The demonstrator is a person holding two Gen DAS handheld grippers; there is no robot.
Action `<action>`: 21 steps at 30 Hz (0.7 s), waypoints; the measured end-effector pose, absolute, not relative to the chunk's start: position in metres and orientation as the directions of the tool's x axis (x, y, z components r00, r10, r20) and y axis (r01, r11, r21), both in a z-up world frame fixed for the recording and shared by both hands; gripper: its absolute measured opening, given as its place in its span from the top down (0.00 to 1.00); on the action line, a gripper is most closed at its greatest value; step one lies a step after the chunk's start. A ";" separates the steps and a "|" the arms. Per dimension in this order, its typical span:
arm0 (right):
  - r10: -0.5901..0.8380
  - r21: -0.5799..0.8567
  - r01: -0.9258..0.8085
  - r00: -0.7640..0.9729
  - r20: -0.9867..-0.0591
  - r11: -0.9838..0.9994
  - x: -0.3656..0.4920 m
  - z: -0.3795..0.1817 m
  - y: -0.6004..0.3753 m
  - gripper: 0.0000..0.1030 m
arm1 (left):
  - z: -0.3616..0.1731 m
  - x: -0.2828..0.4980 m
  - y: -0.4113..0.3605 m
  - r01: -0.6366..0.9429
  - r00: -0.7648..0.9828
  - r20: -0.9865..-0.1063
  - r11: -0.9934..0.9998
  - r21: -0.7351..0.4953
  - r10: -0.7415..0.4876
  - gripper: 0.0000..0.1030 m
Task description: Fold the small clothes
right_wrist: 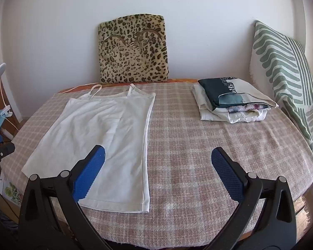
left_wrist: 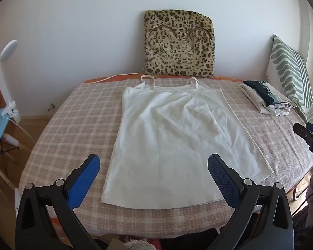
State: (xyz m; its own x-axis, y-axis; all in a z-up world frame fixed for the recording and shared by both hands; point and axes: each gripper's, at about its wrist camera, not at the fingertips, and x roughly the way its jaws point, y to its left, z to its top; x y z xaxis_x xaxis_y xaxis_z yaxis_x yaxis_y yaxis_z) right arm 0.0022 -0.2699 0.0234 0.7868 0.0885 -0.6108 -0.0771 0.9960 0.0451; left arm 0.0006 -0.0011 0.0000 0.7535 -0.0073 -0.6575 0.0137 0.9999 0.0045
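hovering near the hem of the flat white camisole (left_wrist: 177,137), left gripper (left_wrist: 154,166) and right gripper (right_wrist: 158,160) gape wide and empty; a one-layer pinch risks a skewed fold.

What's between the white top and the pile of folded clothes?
Nothing, just bare checked blanket. The right wrist view shows an open stretch of it between the white top and the folded pile.

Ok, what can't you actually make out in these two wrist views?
- Lower items in the folded fabric stack: right wrist view, covered by the dark teal piece on top.
- White strappy top: its near hem partly hidden behind the right tongs' blue finger.
- Right tongs in the left wrist view: cut off by the frame edge.
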 end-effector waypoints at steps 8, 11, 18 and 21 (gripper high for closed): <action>0.091 0.048 -0.078 0.785 -0.612 0.996 0.002 0.023 -0.269 0.00 | 0.006 0.000 0.004 0.004 0.771 -0.637 1.000 -0.007 -0.007 0.00; 0.093 0.047 -0.081 0.785 -0.612 0.996 0.002 0.023 -0.270 0.00 | 0.007 -0.001 0.001 -0.001 0.774 -0.633 1.000 0.004 0.003 0.00; 0.090 0.043 -0.080 0.785 -0.613 0.996 0.002 0.023 -0.266 0.00 | 0.007 0.000 0.005 -0.006 0.776 -0.631 1.000 0.009 0.010 0.00; 0.091 0.045 -0.081 0.784 -0.614 0.996 0.003 0.023 -0.266 0.00 | 0.007 0.000 0.005 -0.006 0.776 -0.630 1.000 0.009 0.010 0.00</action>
